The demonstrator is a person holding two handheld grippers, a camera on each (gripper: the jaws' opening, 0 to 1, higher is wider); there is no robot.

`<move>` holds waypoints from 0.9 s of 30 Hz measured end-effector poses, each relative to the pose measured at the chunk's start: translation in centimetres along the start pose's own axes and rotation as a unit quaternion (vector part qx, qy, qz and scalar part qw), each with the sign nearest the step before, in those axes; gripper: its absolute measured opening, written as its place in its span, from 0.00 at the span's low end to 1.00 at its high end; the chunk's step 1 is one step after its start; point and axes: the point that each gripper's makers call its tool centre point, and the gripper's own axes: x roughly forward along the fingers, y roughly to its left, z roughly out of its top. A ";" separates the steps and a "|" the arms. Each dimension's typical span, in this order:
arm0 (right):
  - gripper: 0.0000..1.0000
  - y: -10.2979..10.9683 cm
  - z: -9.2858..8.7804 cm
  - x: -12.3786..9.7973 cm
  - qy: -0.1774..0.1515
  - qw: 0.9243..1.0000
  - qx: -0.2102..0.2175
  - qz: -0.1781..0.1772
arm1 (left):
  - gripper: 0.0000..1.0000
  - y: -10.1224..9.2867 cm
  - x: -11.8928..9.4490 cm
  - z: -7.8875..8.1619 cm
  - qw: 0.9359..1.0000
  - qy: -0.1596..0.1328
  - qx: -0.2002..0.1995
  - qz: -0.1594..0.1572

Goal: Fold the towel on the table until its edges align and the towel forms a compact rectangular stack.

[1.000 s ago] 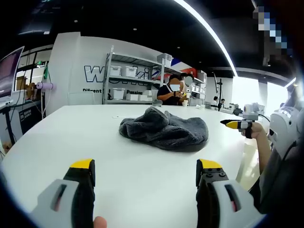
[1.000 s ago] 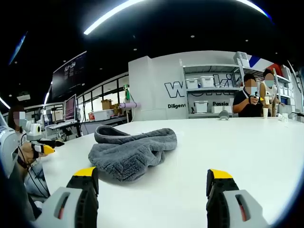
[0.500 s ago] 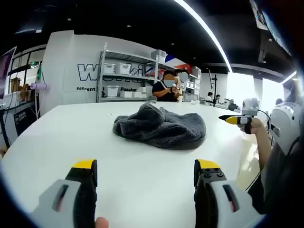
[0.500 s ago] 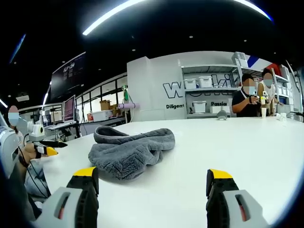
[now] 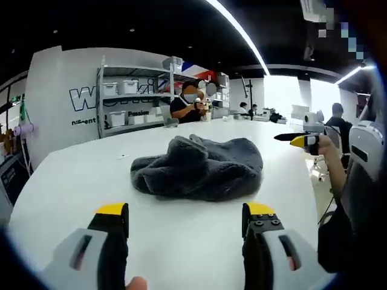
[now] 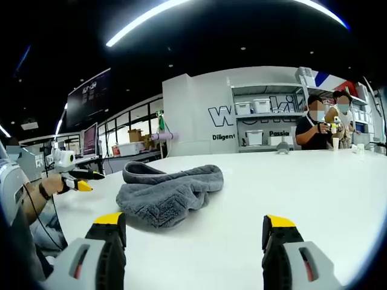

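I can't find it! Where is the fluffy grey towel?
The towel lies crumpled on the white table, just ahead of the left gripper and ahead-left of the right gripper.

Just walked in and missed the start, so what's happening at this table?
A person holds a two-jaw claw in each hand over a white table. A grey towel lies crumpled in a heap on it, not yet folded. The left claw and the right claw are both open and empty, pointed at the towel but short of it, touching nothing. Other people stand by shelves in the background.
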 end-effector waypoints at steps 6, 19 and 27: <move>0.97 -0.4 0.4 -0.7 -0.004 1.000 -0.001 -0.007 | 0.75 2.0 2.9 0.2 0.999 0.009 -0.013 -0.031; 0.97 0.1 0.7 -0.8 -0.008 1.000 -0.004 -0.002 | 0.66 5.6 8.2 3.4 0.993 -0.056 -0.079 -0.065; 0.97 -0.3 0.3 -1.0 -0.008 1.000 0.003 -0.008 | 0.62 6.3 10.0 2.0 0.990 -0.030 -0.117 -0.069</move>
